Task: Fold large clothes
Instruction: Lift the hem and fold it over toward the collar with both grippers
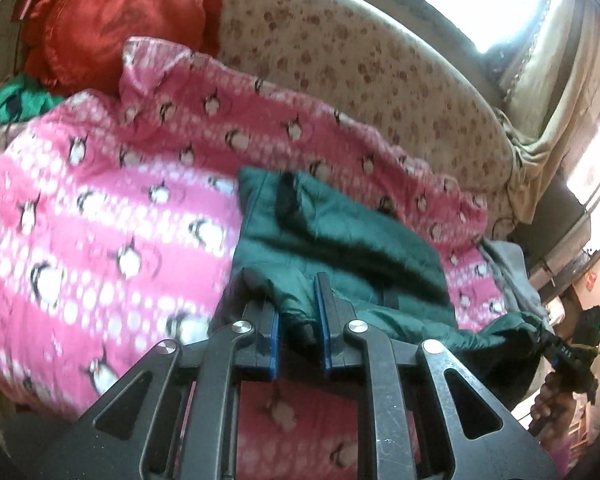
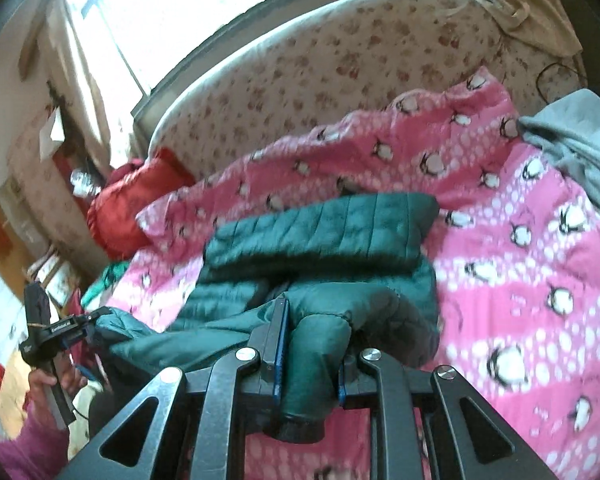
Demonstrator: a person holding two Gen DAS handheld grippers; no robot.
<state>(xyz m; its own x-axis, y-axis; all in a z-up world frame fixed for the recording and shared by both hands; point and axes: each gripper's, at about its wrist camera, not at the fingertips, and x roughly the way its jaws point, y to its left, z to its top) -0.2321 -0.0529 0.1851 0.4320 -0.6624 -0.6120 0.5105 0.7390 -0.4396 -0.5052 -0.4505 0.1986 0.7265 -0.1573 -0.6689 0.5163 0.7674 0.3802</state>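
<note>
Penguin blanket; both tools grip green jacket.

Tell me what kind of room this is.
Likely a bedroom at home: a pink penguin blanket covers a bed with a padded floral headboard, a red pillow sits by it, and a curtained window is behind. A green puffer jacket lies on top.

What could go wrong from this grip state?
1. Left claw pinches only a small bunch of the green jacket; slick fabric might slip out.
2. Right claw holds a bulky sleeve; the folded part could unroll when pulled.
3. Jacket may drag the pink penguin blanket.
</note>
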